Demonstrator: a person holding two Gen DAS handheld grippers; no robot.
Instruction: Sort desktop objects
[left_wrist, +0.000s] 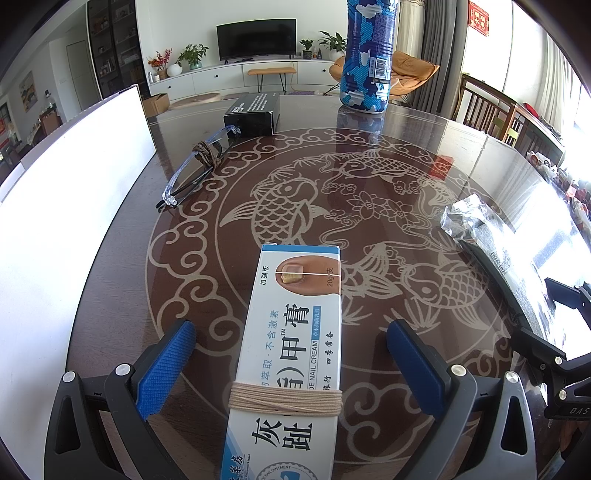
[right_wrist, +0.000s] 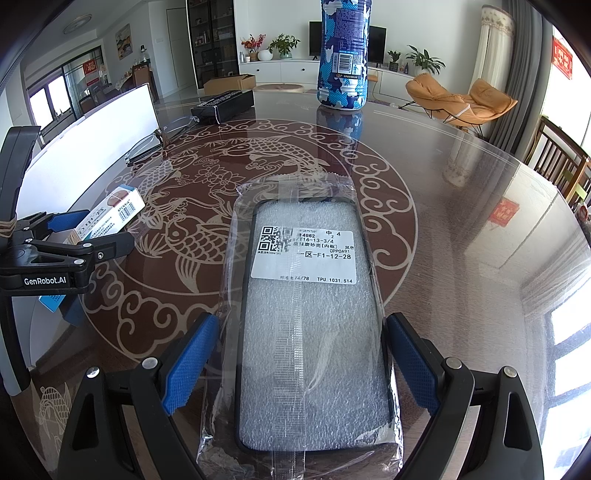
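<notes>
Left wrist: tool (left_wrist: 291, 369) wide open around nail-cream box (left_wrist: 291, 332).

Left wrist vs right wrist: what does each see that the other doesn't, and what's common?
Only the left wrist view shows the nail cream box's printed top face, wrapped with beige thread, lying between the open left gripper.

Only the right wrist view shows the bagged phone case's labelled face, between the open right gripper.

Both show the blue camouflage bottle, the black box, the glasses, the white board and the fish-patterned table.
</notes>
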